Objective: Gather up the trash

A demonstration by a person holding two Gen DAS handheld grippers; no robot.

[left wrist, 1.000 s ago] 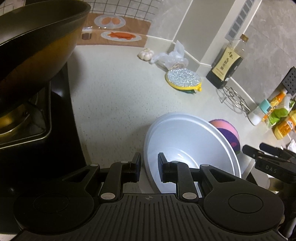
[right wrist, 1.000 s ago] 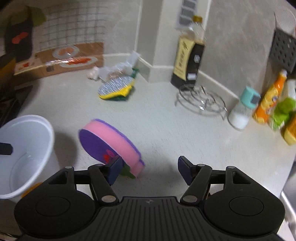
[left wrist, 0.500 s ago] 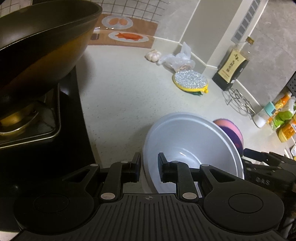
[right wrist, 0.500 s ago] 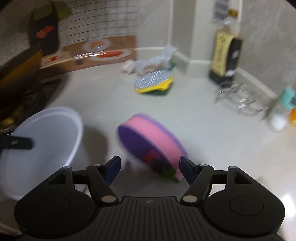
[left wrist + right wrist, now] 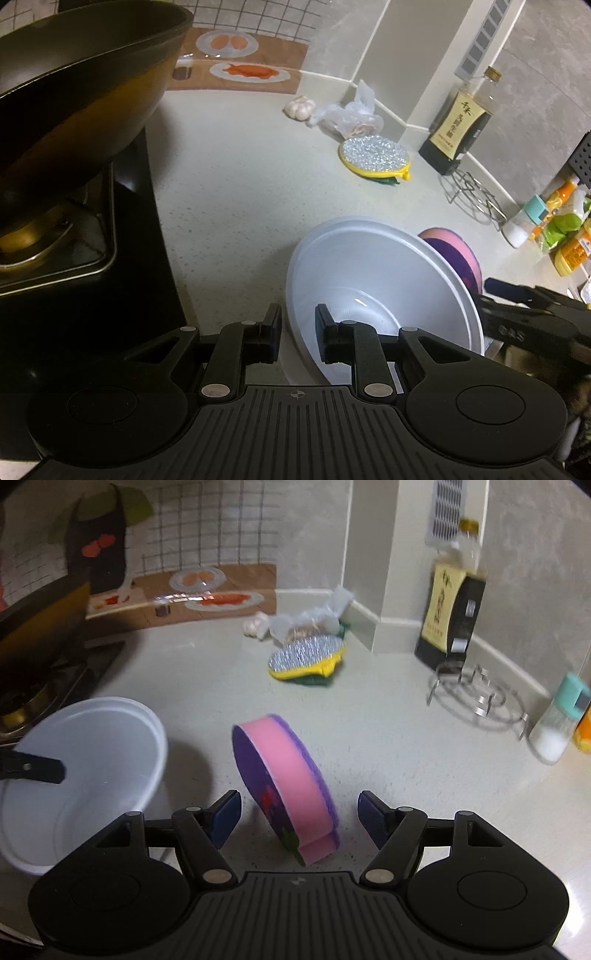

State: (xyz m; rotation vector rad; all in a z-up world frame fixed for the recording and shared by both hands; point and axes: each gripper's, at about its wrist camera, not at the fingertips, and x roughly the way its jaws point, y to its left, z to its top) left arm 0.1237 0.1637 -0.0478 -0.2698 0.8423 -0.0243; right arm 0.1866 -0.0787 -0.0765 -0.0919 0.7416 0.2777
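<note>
Two matte black handheld tongs, pretty much twins

Left tongs (image 5: 297, 334): ribbed black plastic deck up the middle with a tiny crosshair mark near its front edge, a big round housing with a raised disc on each side, and two angled link arms, each pinned with a shiny silver screw; the fingers (image 5: 271, 332) are short black blocks with dark pads. Right tongs (image 5: 299, 819): same ribbed deck, same round housings and silver screws, a small light logo near the deck's front edge, but the pads on its fingers (image 5: 226, 818) are clearly blue with a fine texture. From the left camera the right tongs show pale lettering on their black side, too blurry to read.
</note>
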